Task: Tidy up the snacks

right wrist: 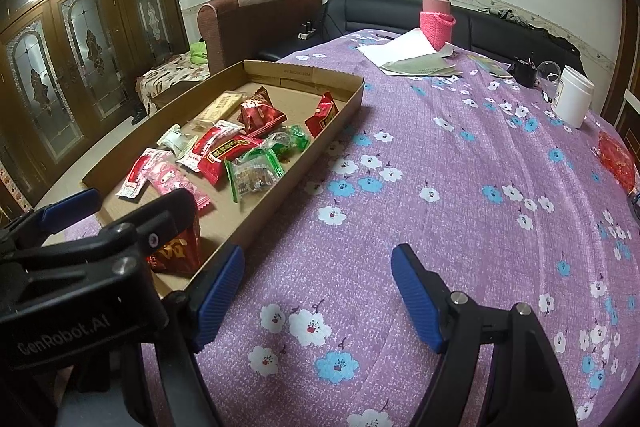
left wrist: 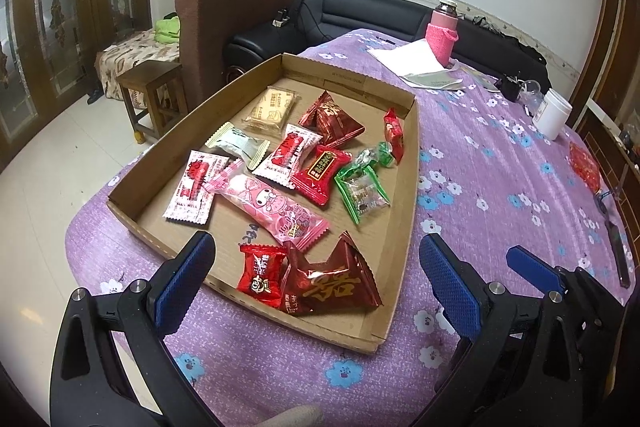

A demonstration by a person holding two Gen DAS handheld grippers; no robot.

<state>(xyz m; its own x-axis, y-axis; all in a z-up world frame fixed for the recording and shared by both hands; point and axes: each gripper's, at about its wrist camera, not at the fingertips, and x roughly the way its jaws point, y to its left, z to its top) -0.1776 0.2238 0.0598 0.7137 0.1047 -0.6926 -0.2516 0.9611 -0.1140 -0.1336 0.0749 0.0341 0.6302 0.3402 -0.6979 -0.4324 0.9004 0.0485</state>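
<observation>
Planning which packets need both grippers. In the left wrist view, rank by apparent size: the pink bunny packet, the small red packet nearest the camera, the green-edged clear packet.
1. Pink bunny packet, clearly longest.
2. and 3. Small red packet and green-edged clear packet look alike; the red one's nearness makes ranking unsure.

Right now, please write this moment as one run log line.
left gripper: open, empty, over cardboard tray | right gripper: open, empty, over purple cloth | snacks: all in tray

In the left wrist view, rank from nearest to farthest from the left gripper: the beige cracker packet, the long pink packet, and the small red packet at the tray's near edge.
From the left gripper:
1. Small red packet, at the tray's near edge.
2. Long pink packet, mid-tray.
3. Beige cracker packet, toward the tray's far end.
</observation>
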